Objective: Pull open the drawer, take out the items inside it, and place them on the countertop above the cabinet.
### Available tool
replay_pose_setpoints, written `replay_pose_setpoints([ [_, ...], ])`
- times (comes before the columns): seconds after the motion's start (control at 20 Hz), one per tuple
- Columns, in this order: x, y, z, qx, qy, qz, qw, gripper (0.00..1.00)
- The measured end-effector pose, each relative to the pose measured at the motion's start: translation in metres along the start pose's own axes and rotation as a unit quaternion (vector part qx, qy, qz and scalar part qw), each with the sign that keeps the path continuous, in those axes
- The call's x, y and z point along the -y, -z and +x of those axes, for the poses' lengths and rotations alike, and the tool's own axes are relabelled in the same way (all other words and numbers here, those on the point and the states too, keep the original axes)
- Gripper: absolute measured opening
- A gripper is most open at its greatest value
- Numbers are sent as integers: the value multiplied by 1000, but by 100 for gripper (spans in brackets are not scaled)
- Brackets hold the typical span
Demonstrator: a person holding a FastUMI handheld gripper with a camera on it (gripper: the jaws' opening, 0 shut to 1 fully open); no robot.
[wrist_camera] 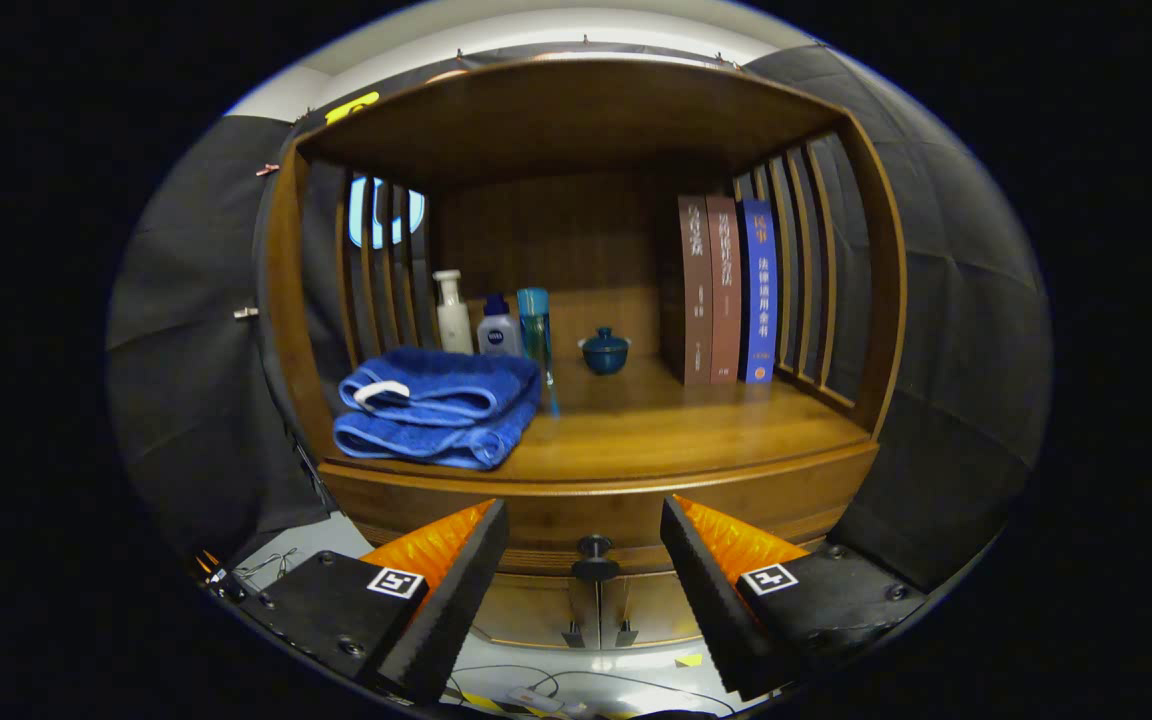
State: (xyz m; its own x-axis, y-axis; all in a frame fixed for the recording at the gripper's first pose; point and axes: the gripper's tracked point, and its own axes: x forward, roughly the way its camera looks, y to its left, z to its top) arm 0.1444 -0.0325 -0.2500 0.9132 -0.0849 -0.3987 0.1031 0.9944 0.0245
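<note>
A wooden cabinet stands ahead with its countertop (pixel 656 430) under an open shelf bay. Below the countertop runs the drawer front (pixel 576 515), closed flush, with a small dark round knob (pixel 594 547). My gripper (pixel 584 520) is open, its two fingers spread wide either side of the knob, which sits between and slightly below the fingertips. Nothing is held. The inside of the drawer is hidden.
On the countertop lie a folded blue towel (pixel 436 405) at the left, a white pump bottle (pixel 453 312), a small lotion bottle (pixel 498 328), a slim blue bottle (pixel 536 330), a dark blue lidded cup (pixel 604 352) and three upright books (pixel 726 290). Lower cabinet doors (pixel 596 610) sit beneath the drawer.
</note>
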Motion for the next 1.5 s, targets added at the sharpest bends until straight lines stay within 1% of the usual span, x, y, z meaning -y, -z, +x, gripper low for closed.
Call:
replay_pose_setpoints([
  [0.1, 3, 23, 19, -22, 7, -2, 1000, 99],
  [0.2, 2, 47, 37, -51, 5, 3, 999, 100],
  [0.3, 4, 65, 51, -72, 8, 7, 997, 95],
  [0.4, 6, 74, 60, -78, 9, 12, 997, 94],
  [0.5, 11, 80, 65, -81, 17, 17, 996, 78],
  [0.6, 7, 87, 67, -87, 6, 21, 996, 61],
  [0.65, 10, 81, 65, -84, 11, 14, 996, 57],
  [0.7, 9, 85, 69, -82, 15, 4, 996, 52],
  [0.75, 10, 86, 69, -80, 16, -1, 997, 52],
  [0.8, 9, 86, 69, -78, 18, -3, 997, 43],
  [0.85, 9, 85, 69, -75, 21, -2, 997, 43],
  [0.9, 9, 85, 68, -77, 23, -8, 997, 33],
  [1.0, 10, 86, 68, -80, 24, -21, 996, 33],
  [1.25, 9, 88, 60, -107, 19, -21, 994, 33],
  [1.35, 10, 91, 46, -113, 17, -32, 993, 33],
  [1.5, 11, 101, 16, -125, 18, -28, 992, 33],
])
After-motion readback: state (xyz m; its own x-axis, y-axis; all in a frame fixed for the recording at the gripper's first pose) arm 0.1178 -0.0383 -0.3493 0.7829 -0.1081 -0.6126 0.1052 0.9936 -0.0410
